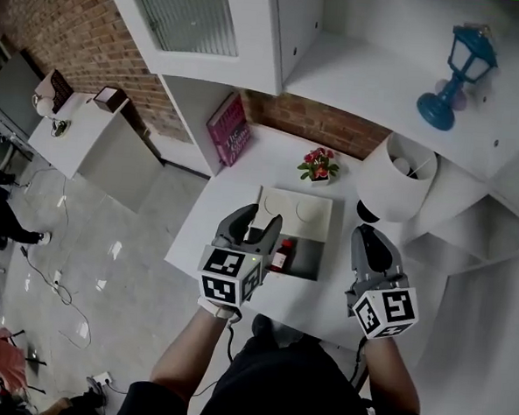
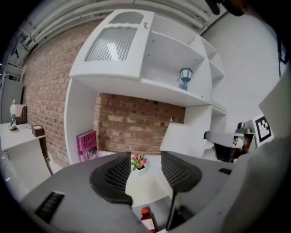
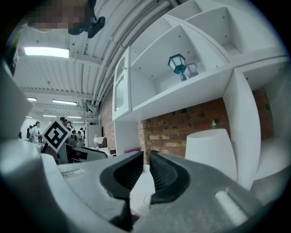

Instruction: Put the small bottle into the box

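My left gripper (image 1: 260,220) hangs with its jaws apart and nothing between them. It sits just above the small brown glass bottle with a red cap (image 1: 280,255), which stands upright inside the shallow open grey box (image 1: 309,253), close to its left wall, near the front edge of the white desk (image 1: 244,175). My right gripper (image 1: 364,232) has its jaws together and empty, off the box's right side. The job looks done, so the risk is mine. A careless dip or sideways swing of the left jaws could clip the cap and topple the bottle. Drifting right could bump the white cone lampshade (image 1: 400,180) at the desk's back right corner.
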Available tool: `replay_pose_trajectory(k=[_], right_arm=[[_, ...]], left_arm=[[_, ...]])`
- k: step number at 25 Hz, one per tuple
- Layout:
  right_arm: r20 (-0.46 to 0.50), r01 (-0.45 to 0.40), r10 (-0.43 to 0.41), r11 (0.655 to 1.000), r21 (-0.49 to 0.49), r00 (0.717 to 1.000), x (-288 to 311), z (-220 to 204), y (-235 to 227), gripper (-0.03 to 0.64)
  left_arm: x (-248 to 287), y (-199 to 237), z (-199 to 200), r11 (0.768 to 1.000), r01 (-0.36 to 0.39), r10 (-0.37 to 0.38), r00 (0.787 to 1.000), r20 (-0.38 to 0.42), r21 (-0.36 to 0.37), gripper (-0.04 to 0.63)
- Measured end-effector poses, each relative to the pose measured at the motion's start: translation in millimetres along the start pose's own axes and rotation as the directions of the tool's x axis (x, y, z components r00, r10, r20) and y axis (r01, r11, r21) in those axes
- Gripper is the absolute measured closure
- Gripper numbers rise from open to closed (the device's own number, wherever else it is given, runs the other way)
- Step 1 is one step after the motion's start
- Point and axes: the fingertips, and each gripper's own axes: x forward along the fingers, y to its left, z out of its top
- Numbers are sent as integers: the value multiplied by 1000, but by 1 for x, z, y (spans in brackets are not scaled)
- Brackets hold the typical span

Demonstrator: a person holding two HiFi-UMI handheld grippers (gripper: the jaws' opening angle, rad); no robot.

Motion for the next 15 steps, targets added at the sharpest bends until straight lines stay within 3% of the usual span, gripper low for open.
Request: replay_pose_trajectory(k=[3, 8, 15], right_arm=[[35, -18, 18, 1000, -19, 999, 1, 18, 10, 583], [96, -32, 39, 997, -72, 995, 1, 53, 22, 583], [197, 0, 38, 981, -192, 980, 8, 98, 21, 578]], left_arm=[[-17, 2, 31, 999, -31, 26, 994, 110, 44, 389], [-45, 1, 77, 988, -98, 64, 963, 262, 120, 390], [-54, 12, 122, 975, -159, 95, 928, 360, 155, 390]])
